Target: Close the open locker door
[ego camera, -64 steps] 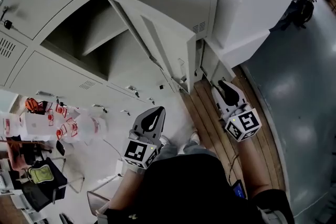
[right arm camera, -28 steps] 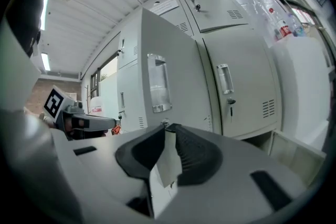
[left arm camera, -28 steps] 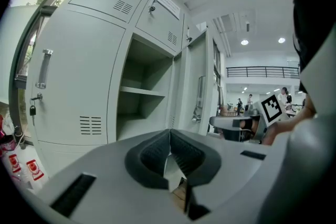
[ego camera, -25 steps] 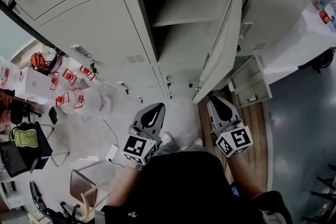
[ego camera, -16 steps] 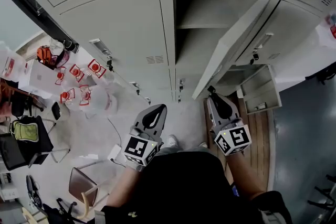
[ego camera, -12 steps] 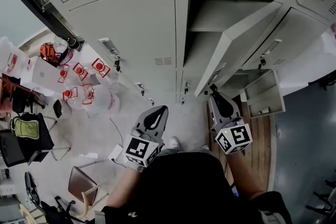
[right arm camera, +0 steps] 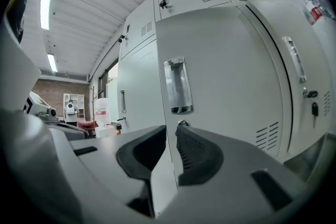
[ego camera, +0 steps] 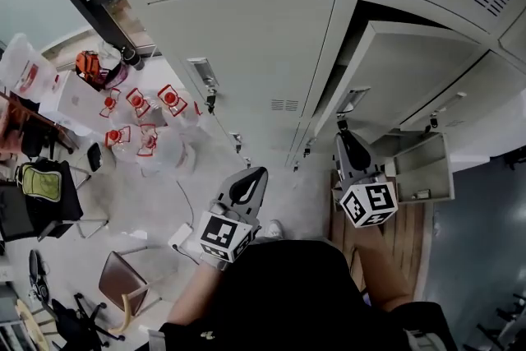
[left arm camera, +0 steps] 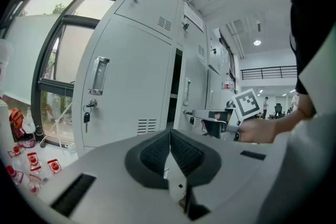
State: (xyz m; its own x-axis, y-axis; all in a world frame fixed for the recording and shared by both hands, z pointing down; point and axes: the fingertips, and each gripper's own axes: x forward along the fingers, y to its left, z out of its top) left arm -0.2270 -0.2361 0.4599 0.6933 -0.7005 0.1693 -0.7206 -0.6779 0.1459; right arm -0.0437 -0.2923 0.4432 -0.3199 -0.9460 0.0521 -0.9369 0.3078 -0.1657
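The grey locker door (ego camera: 411,78) stands only a little ajar, with a narrow dark gap (ego camera: 349,37) along its left edge. My right gripper (ego camera: 343,132) is shut, and its tips are at the door's lower left corner, below the handle (right arm camera: 177,86) and beside the lock (right arm camera: 182,123). The door face (right arm camera: 226,86) fills the right gripper view. My left gripper (ego camera: 253,175) is shut and empty, held back from the lockers and left of the door. In the left gripper view that gripper (left arm camera: 169,134) points at the neighbouring closed locker (left arm camera: 126,86).
A small lower locker door (ego camera: 423,168) hangs open to the right of my right gripper, over wooden boards (ego camera: 403,230). Red-marked clear containers (ego camera: 140,123) lie on the floor at left, near a chair (ego camera: 123,279) and a bag (ego camera: 37,181).
The locker door has swung from wide open to nearly closed. My right gripper has followed it toward the lockers. The left gripper has kept its place and the head view has shifted.
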